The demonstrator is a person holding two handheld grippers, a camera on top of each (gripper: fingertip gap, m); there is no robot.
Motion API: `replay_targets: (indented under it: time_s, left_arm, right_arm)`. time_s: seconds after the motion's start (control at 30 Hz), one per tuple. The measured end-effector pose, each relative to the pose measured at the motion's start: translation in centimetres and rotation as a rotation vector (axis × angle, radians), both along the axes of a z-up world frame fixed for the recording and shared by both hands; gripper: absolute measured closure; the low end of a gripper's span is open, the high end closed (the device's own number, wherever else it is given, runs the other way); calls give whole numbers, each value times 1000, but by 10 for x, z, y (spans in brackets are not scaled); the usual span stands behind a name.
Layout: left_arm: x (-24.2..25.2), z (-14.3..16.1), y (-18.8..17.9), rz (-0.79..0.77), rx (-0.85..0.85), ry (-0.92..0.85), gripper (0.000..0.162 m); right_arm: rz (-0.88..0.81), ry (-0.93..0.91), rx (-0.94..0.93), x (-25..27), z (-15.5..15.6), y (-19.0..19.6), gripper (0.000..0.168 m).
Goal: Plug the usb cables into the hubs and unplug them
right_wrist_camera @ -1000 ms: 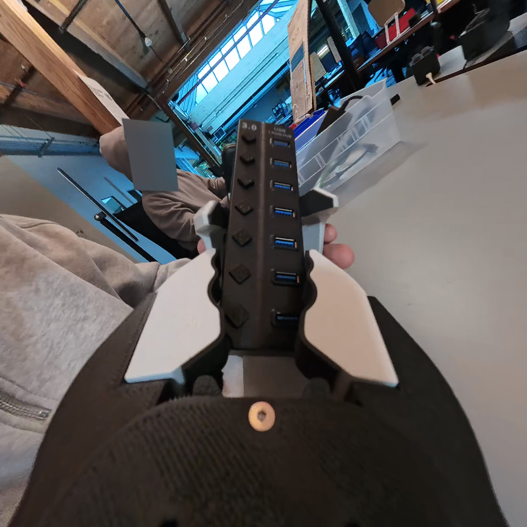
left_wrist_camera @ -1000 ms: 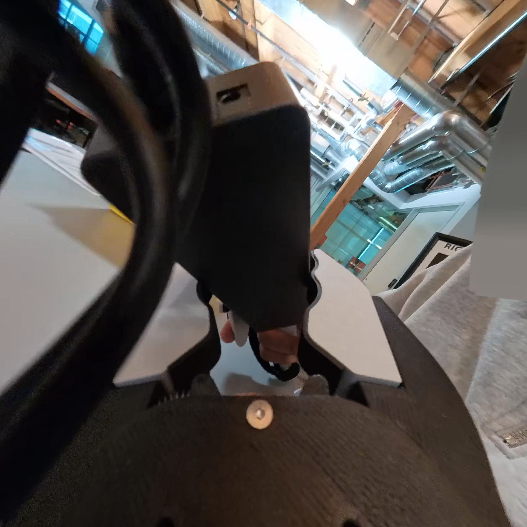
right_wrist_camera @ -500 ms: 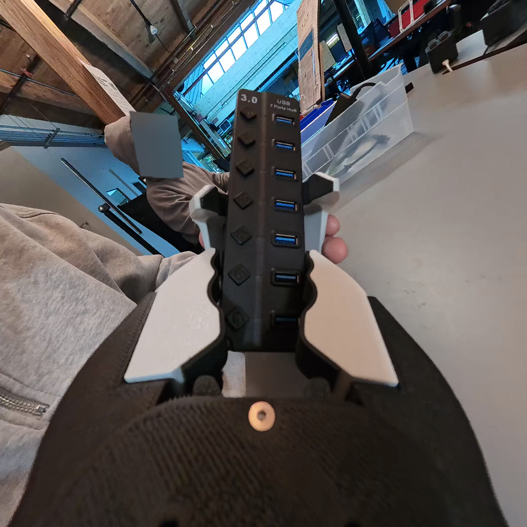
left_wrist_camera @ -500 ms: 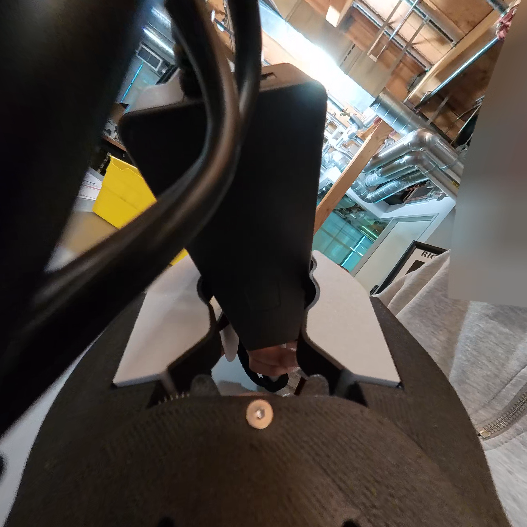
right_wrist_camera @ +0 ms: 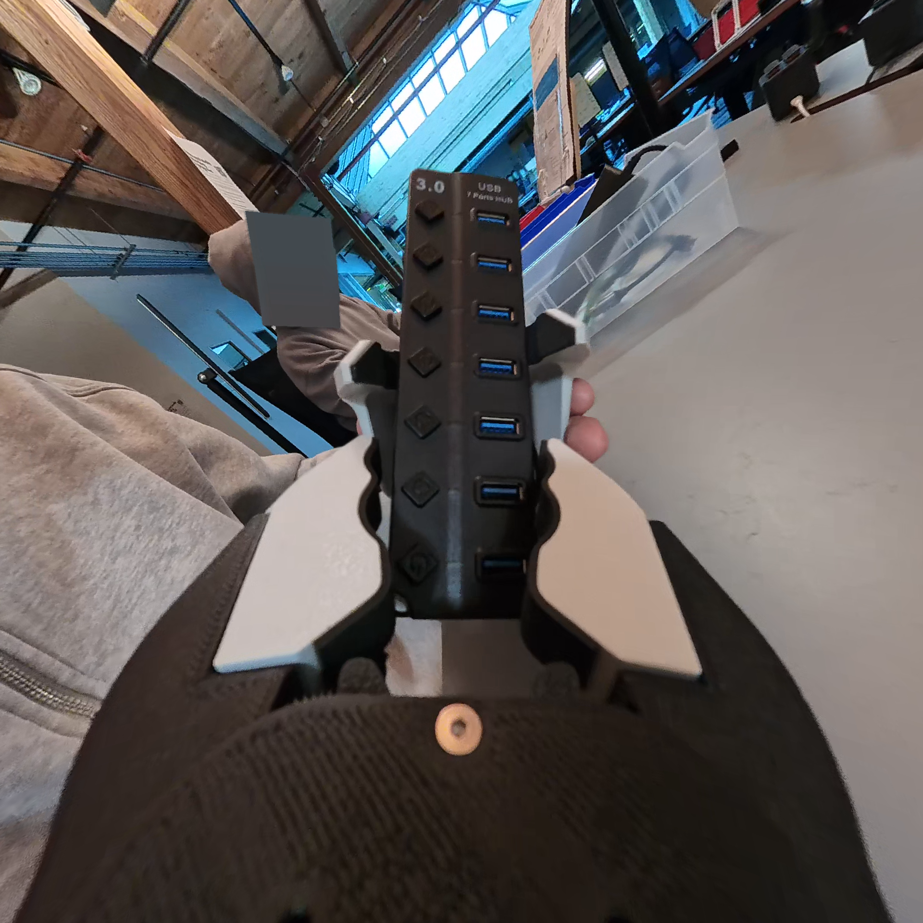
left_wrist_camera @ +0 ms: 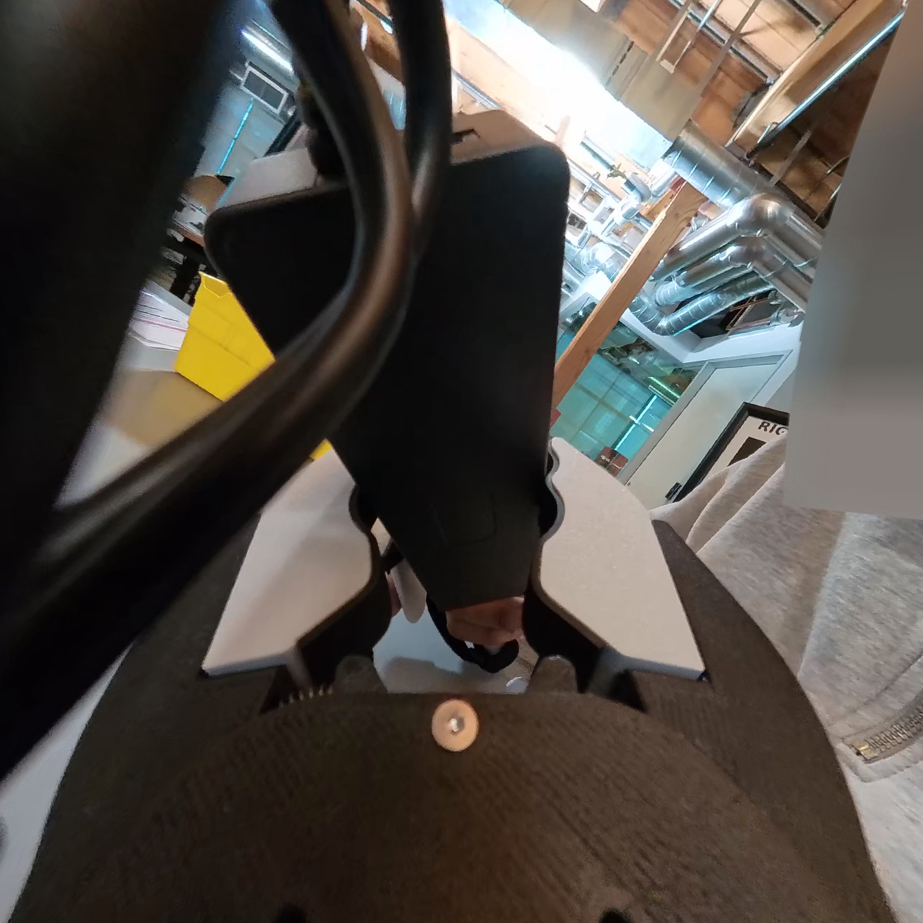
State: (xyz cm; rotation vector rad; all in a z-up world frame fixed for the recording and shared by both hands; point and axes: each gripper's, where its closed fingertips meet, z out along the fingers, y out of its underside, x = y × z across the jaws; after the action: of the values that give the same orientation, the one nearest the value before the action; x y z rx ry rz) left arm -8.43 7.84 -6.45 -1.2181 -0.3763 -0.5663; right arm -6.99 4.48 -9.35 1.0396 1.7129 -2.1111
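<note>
Both grippers are clamped on the same black hub, one from each side. In the right wrist view the right gripper (right_wrist_camera: 457, 499) has its jaws closed against the long edges of the hub (right_wrist_camera: 457, 399), which stands up along the fingers with its face to the camera: a column of blue ports (right_wrist_camera: 494, 367) on the right, a column of diamond buttons (right_wrist_camera: 424, 362) on the left, none with a plug in it. Beyond, the white tips of the other gripper pinch the hub from behind, and a hand (right_wrist_camera: 587, 424) shows past the right edge. A clear bin (right_wrist_camera: 649, 239) sits on the pale tabletop (right_wrist_camera: 774, 449) farther off, and a grey sleeve (right_wrist_camera: 100, 474) fills the left.

In the left wrist view the left gripper (left_wrist_camera: 452, 529) is shut on the plain black back of the hub (left_wrist_camera: 449, 349), held tilted up toward the ceiling pipes. Thick black cables (left_wrist_camera: 359, 279) loop across the upper left, very close and blurred; where they end cannot be seen. A yellow bin (left_wrist_camera: 220, 344) rests on the tabletop behind them.
</note>
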Motion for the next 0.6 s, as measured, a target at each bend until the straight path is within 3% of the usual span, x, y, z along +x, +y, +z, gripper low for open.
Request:
replay_targets:
  time_s: [0.6]
  left_arm:
    - [-5,0,-2,11,8,-16,97]
  right_arm:
    - [-36,-9,-35,-6,4,10,108]
